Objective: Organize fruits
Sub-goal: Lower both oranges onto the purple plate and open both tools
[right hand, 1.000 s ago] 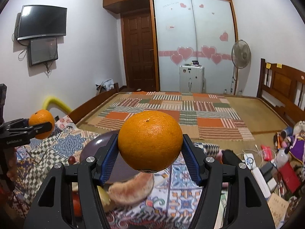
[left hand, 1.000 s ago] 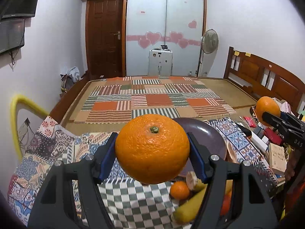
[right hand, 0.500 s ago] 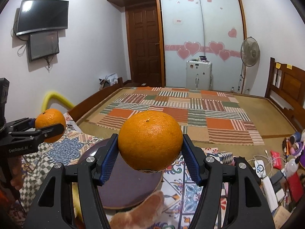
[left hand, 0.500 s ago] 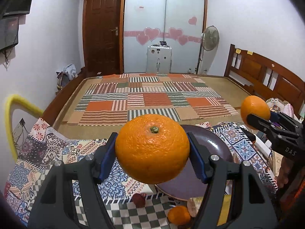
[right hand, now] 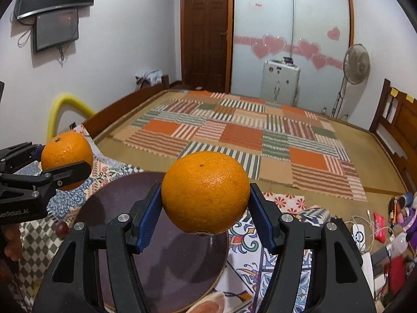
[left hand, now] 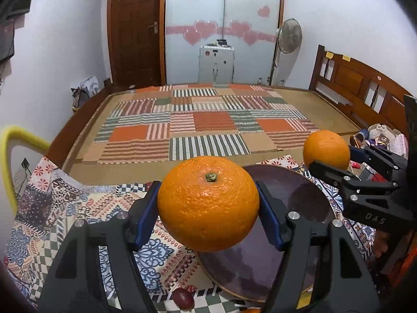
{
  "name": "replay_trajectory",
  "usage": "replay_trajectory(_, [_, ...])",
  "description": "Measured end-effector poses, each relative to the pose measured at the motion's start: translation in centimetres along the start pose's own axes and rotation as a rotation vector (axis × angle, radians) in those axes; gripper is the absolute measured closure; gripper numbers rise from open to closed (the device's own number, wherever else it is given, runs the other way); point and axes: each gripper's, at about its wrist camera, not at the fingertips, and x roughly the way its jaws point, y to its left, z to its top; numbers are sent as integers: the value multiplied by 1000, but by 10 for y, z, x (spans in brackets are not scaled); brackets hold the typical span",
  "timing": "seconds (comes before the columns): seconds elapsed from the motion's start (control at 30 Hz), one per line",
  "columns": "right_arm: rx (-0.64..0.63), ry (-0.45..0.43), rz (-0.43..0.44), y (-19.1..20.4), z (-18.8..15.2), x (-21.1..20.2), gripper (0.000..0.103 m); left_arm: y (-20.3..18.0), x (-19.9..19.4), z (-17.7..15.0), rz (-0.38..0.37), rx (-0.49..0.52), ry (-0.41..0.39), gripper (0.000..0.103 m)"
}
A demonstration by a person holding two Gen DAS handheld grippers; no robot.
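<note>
Two oranges, one clamped in the left gripper (left hand: 208, 204), one in the right gripper (right hand: 206, 194), could collide or roll off the plate (right hand: 125, 198) when released together.

The walls (right hand: 125, 39) are white. A brown door (left hand: 134, 30) is shut. A big bed (left hand: 208, 120) has a striped blanket. A fan (right hand: 356, 65) stands near the pink hearts (right hand: 273, 45).

Right gripper (left hand: 327, 154) body, beside the dark plate (left hand: 299, 190), reads "DAS". Left gripper (right hand: 62, 160) body reads partly "enRobot.AI".
</note>
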Motion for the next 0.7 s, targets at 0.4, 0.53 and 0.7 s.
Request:
replay_trajectory(0.4, [-28, 124, 58, 6, -6, 22, 42, 0, 39, 0, -61, 5, 119, 34])
replay_trajectory(0.53, [-55, 153, 60, 10, -10, 28, 42, -1, 48, -2, -67, 10, 146, 34])
replay_trajectory(0.7, [-76, 177, 56, 13, -12, 33, 41, -2, 55, -3, -56, 19, 171, 34])
